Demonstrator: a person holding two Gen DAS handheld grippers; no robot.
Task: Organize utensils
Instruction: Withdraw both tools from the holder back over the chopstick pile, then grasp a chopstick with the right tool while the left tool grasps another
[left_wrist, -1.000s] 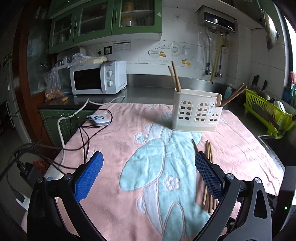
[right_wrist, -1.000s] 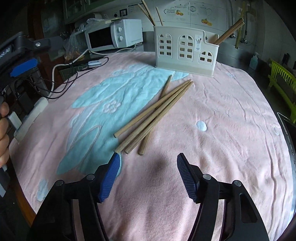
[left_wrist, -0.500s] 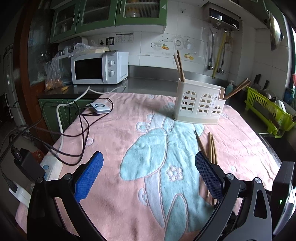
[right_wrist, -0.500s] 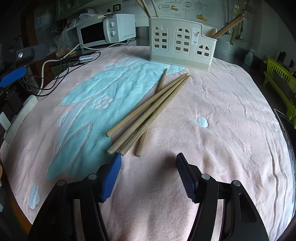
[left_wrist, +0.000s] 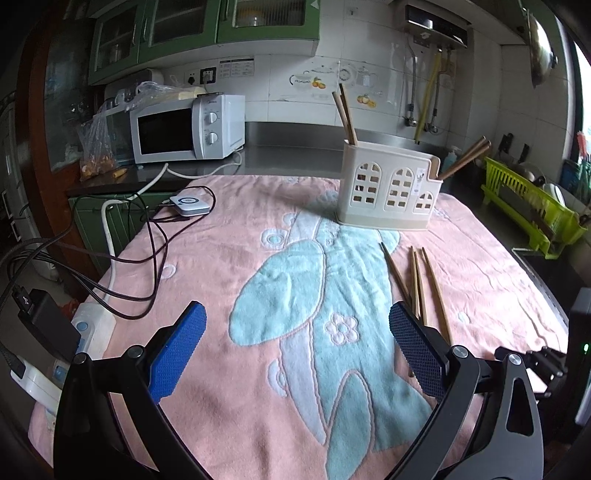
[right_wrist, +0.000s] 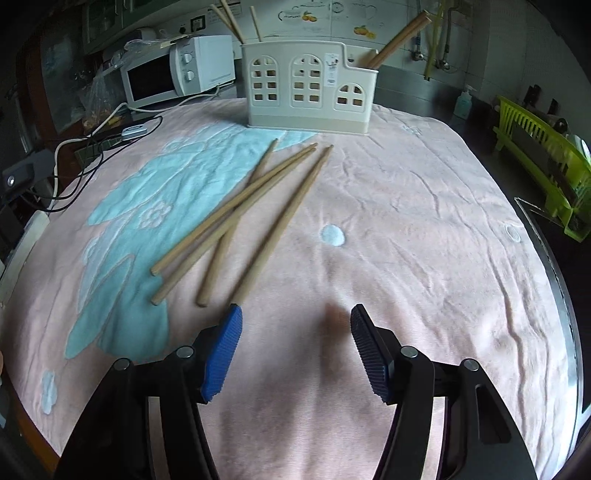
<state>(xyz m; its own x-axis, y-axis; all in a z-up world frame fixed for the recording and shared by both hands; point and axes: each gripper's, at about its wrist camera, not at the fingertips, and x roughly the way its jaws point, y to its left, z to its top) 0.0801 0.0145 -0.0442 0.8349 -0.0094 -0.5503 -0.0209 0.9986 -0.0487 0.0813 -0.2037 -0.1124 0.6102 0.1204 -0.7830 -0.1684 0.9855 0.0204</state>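
Your right gripper (right_wrist: 295, 319) has just been closing a little, yet its jaws stand apart over bare pink towel (right_wrist: 424, 229) with nothing between them. Its left pad sits at the butt of the nearest of four loose chopsticks (right_wrist: 258, 218). The cream utensil holder (right_wrist: 308, 92) stands beyond them. Your left gripper (left_wrist: 295, 343) gapes wide over open towel.

I see a pink towel (right_wrist: 406, 206) with a pale blue cartoon pattern, tan wooden chopsticks (right_wrist: 236, 225), a cream holder (right_wrist: 308, 92), blue gripper pads (right_wrist: 223, 354), and a lime-green rack (right_wrist: 543, 155).
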